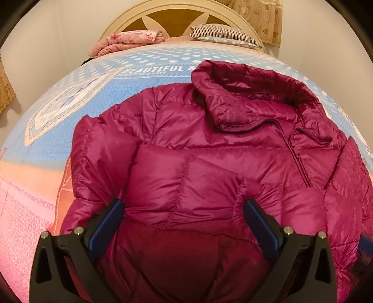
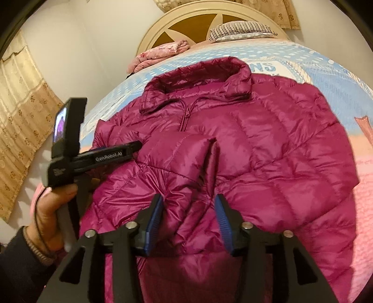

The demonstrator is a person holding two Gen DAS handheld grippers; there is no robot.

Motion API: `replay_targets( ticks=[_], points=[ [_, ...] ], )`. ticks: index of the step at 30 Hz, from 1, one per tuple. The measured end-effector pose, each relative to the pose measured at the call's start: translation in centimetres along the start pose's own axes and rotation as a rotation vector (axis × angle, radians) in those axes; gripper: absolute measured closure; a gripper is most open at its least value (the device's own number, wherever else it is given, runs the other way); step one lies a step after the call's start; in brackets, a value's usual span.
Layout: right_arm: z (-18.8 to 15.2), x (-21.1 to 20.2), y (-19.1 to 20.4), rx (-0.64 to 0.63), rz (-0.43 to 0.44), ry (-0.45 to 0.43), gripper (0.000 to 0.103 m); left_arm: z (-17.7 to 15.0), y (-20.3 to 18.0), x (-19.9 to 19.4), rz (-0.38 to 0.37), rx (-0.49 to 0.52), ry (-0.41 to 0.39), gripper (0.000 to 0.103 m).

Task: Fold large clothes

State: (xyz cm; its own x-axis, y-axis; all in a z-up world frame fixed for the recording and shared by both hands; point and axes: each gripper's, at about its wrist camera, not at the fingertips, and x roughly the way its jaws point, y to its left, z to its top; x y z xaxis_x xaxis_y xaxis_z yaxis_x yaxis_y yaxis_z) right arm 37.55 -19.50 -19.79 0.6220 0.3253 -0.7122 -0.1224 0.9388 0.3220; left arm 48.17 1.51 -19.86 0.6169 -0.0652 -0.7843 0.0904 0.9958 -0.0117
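A red coat (image 1: pixel 209 167) lies in the middle of the bed (image 1: pixel 70 116). Pillows (image 1: pixel 223 35) sit by the headboard (image 1: pixel 177 14). Curtains (image 2: pixel 21 98) hang behind. Both pairs of fingers (image 1: pixel 184 223) (image 2: pixel 188 216) are spread apart, holding nothing.

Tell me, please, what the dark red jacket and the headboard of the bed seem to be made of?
The jacket looks like thin, glossy synthetic cloth, perhaps nylon, with soft filling: it shines, and stitched seams divide it into puffy sections. The headboard looks like cream-painted wood, possibly moulded board, with brown inset panels; its surface is smooth and slightly glossy.
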Motion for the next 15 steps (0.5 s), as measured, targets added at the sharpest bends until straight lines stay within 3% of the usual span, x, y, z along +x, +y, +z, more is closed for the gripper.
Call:
replay_targets(
  ticks=[4, 7, 15],
  points=[
    [3.7, -1.0, -1.3, 0.007, -0.014, -0.04, 0.042, -0.1, 0.0, 0.0, 0.0, 0.002, 0.003, 0.0],
    [8.8, -0.3, -2.6, 0.04, -0.035, -0.06, 0.041, 0.0, 0.1, 0.0, -0.004, -0.001, 0.004, 0.0],
    [22.1, 6.5, -3.1, 0.098, -0.081, -0.024, 0.04, -0.1, 0.4, 0.0, -0.02, -0.011, 0.001, 0.0]
  ],
)
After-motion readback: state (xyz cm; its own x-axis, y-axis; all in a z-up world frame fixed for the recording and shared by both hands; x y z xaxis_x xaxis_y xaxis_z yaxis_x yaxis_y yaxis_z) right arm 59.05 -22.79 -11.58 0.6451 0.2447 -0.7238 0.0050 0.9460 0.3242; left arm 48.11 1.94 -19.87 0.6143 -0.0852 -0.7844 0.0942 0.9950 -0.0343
